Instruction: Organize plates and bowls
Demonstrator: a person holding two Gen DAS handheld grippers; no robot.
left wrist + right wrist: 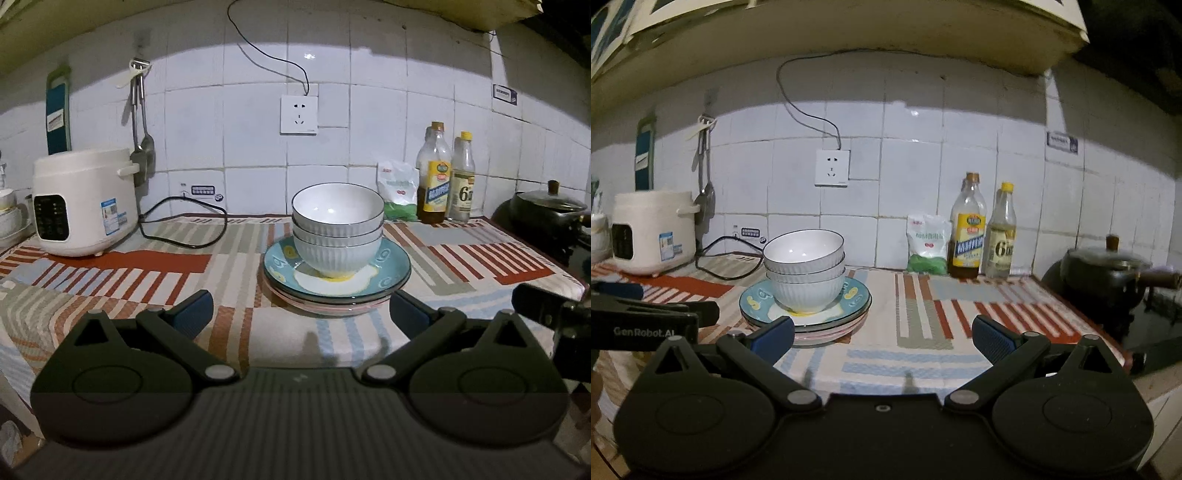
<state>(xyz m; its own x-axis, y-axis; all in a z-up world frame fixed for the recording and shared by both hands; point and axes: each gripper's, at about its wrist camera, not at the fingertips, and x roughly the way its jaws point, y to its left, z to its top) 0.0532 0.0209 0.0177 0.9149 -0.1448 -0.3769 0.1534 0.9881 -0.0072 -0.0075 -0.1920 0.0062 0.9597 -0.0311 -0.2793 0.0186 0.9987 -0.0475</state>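
Left wrist view: the left tool (301,314) is spread wide with nothing between its blue pads, low over the striped cloth of the counter (129,273). Directly ahead of it, near but apart from the fingertips, three white ribbed bowls (338,229) sit nested on a stack of plates (337,280); the top plate is teal with a fried-egg pattern, and a pink rim shows at the bottom. A white rice cooker (83,201) stands well to the left, and two bottles (445,179) stand against the tiled wall to the right.

Right wrist view: the right tool (882,338) is likewise released and empty. The bowls (805,271) and plates (805,314) lie ahead and to its left, with the left pad (774,338) overlapping the plates' front edge in the picture; whether it touches them I cannot tell. The left tool (653,314) shows at the left edge, beside the stack. A dark pot (1108,273) sits far right.
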